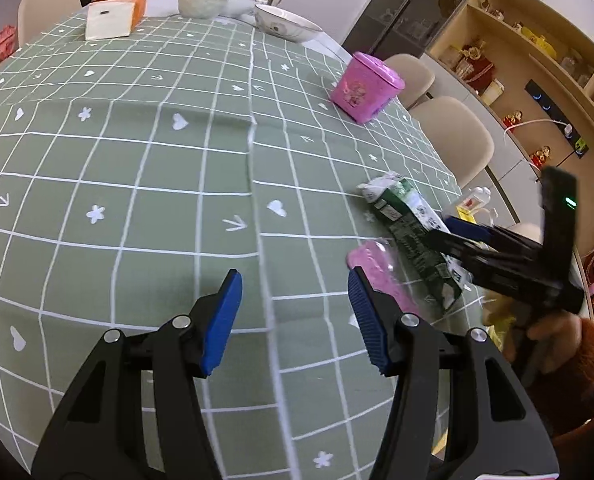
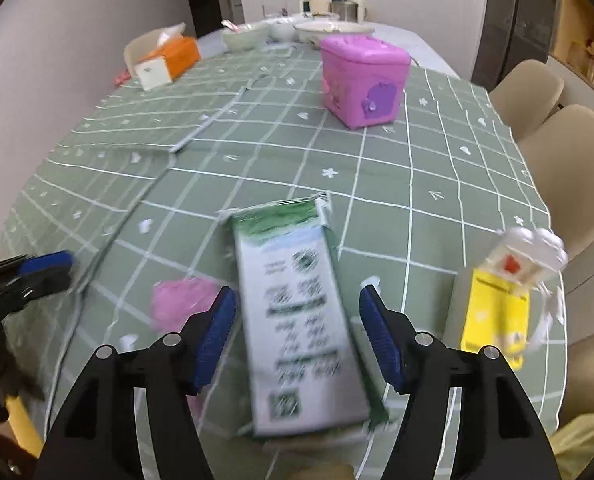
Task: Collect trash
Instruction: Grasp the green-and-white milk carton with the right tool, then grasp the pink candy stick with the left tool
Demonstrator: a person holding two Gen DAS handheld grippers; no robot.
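Note:
A flattened green-and-white carton (image 2: 301, 320) lies on the green checked tablecloth (image 2: 377, 184), blurred, between the fingers of my right gripper (image 2: 297, 292). The jaws stand open, with a narrow gap on each side of the carton. In the left wrist view the same carton (image 1: 409, 224) is at the right, with the right gripper (image 1: 453, 232) over its near end. A crumpled pink wrapper (image 1: 377, 272) lies just beyond the right finger of my left gripper (image 1: 294, 280), which is open and empty above the cloth. The pink wrapper (image 2: 181, 300) sits left of the carton.
A small pink lidded bin (image 2: 361, 80) stands further back on the table. A yellow-and-white package (image 2: 501, 308) lies near the right edge. An orange tissue box (image 1: 113, 12), bowls (image 1: 285, 20) and cups fill the far end. Beige chairs (image 1: 453, 136) line the right side.

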